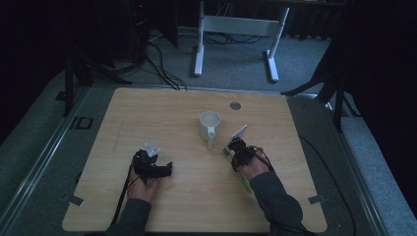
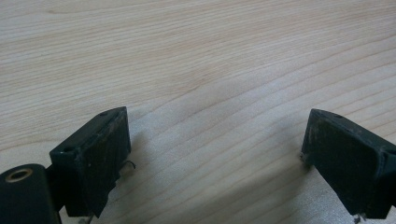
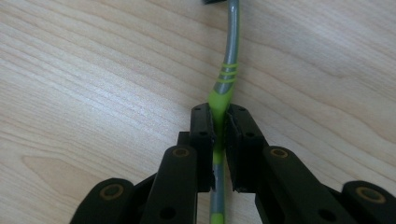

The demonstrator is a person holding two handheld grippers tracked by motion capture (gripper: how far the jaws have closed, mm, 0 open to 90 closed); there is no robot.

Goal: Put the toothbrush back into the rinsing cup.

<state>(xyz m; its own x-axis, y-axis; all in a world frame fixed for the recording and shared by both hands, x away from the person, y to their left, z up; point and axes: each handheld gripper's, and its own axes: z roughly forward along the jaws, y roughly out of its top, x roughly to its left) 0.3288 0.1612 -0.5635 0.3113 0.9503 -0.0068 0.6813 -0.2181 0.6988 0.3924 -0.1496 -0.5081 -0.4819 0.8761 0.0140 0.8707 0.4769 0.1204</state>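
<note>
The toothbrush [image 3: 223, 88] lay along the bench [image 3: 93, 70], a slim green-and-grey item with a grey neck running away from the camera and a green grip section marked by three grey bands. Its far end left the top of the right gripper view, so the head could not be inspected. The right gripper [image 3: 220, 122] was closed onto the green grip section, pads pressed to either side of the handle just behind the bands, with more of the handle passing back between the jaws.

Judged by its build, the item would be light and fairly stiff, with some spring in the thin neck. The smooth plastic was likely slippery, and a round handle may roll or pivot in a flat-padded hold. The thicker green section, where the hold sat, appeared the soundest place to take it; the neck looked too narrow and prone to flexing.

In the high view, a white mug [image 1: 209, 126] stood upright just beyond the right gripper [image 1: 236, 147], handle turned toward the person.

The left gripper [image 2: 212, 154] stood wide open with nothing between its jaws, over bare bench; in the high view that left gripper [image 1: 153, 166] sat well apart from the mug.
</note>
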